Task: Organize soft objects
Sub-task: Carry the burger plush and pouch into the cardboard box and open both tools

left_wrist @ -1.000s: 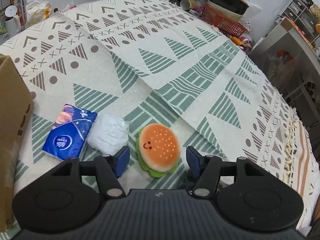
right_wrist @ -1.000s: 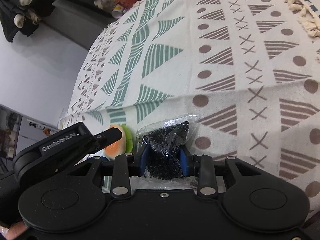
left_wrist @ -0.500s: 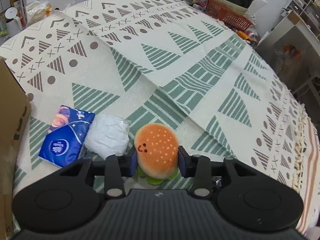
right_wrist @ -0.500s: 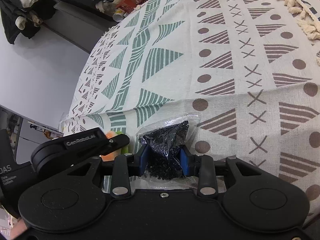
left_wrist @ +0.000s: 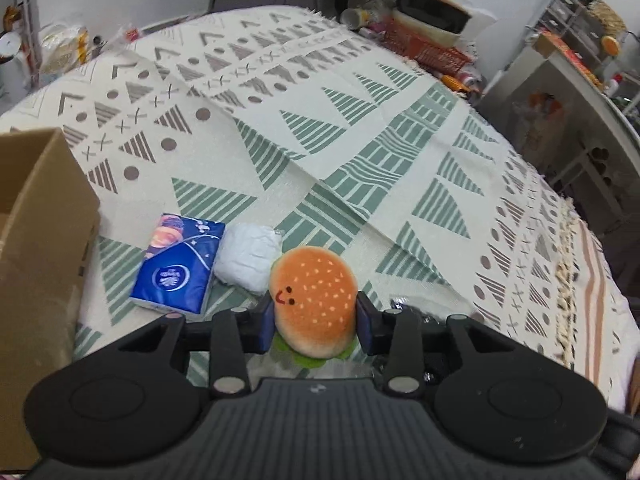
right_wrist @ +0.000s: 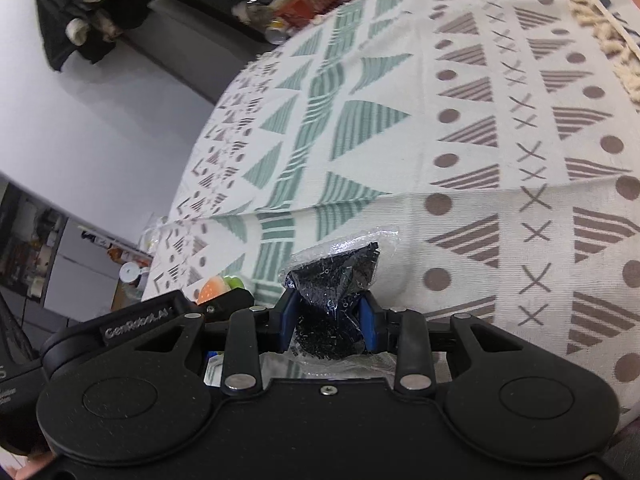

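Note:
My left gripper (left_wrist: 314,320) is shut on a plush burger toy (left_wrist: 314,302) with an orange bun, a smiling face and a green felt edge, held just above the patterned cloth (left_wrist: 360,152). Left of it lie a white wad of soft material (left_wrist: 248,258) and a blue tissue pack (left_wrist: 178,264). My right gripper (right_wrist: 330,320) is shut on a clear bag of small black beads (right_wrist: 336,280), lifted over the cloth (right_wrist: 460,140). In the right wrist view the left gripper's body (right_wrist: 140,324) sits at the lower left with the burger toy (right_wrist: 216,288) peeking out.
A cardboard box (left_wrist: 36,248) stands at the left edge. A red basket (left_wrist: 428,46) and clutter line the far edge of the table. Grey shelving (left_wrist: 568,120) stands to the right, and the cloth's tasselled fringe (left_wrist: 568,280) runs along the right side.
My left gripper went from open around the burger toy to shut on it, and has lifted it slightly. The right gripper keeps its hold on the bead bag and has risen a little.

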Demonstrator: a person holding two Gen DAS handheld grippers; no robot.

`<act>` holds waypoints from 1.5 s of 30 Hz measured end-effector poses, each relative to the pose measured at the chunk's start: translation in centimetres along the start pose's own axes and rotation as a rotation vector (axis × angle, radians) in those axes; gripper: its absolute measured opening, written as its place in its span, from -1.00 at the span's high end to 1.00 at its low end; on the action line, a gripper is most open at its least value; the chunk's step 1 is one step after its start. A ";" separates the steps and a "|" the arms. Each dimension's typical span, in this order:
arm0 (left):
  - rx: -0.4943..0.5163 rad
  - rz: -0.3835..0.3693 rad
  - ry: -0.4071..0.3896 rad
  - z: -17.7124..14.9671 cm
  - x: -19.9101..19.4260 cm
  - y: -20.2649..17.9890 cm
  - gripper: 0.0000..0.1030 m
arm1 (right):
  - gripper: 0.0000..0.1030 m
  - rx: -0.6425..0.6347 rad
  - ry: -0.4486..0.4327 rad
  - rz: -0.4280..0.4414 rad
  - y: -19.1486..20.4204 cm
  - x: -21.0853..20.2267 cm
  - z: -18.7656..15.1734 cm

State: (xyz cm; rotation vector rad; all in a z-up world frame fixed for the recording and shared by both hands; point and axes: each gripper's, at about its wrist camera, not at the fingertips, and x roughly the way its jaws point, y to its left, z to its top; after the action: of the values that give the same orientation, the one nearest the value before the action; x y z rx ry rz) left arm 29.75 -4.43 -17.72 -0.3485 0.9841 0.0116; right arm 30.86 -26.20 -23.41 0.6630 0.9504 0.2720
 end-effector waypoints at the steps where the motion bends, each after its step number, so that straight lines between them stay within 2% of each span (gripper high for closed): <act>1: 0.010 -0.005 -0.005 -0.1 -0.5 0.2 0.25 | 0.37 -0.011 -0.003 0.003 0.3 -0.1 -0.1; 7: 0.049 -0.028 -0.042 -0.4 -3.7 1.6 0.25 | 0.37 -0.064 -0.034 0.023 1.5 -0.9 -0.3; 14: 0.068 -0.049 -0.086 0.1 -7.4 3.6 0.25 | 0.37 -0.113 -0.023 0.037 2.9 -1.4 -1.2; 23: 0.015 -0.067 -0.206 0.6 -12.1 8.0 0.24 | 0.37 -0.159 -0.045 0.023 4.9 -2.7 -1.5; 29: -0.036 -0.067 -0.242 0.8 -13.1 11.2 0.24 | 0.37 -0.212 -0.046 0.007 7.4 -3.3 -1.8; 36: -0.107 -0.055 -0.252 0.5 -13.9 15.2 0.24 | 0.37 -0.230 -0.047 0.060 11.6 -2.6 -2.5; 45: -0.201 -0.049 -0.241 0.1 -14.0 20.2 0.24 | 0.37 -0.272 0.021 0.114 17.2 -0.1 -4.9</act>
State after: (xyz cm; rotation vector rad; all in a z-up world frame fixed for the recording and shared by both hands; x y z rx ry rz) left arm 18.64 16.69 -11.99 -0.5422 0.7363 0.1064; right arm 27.97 -11.04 -14.47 0.4652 0.8770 0.5011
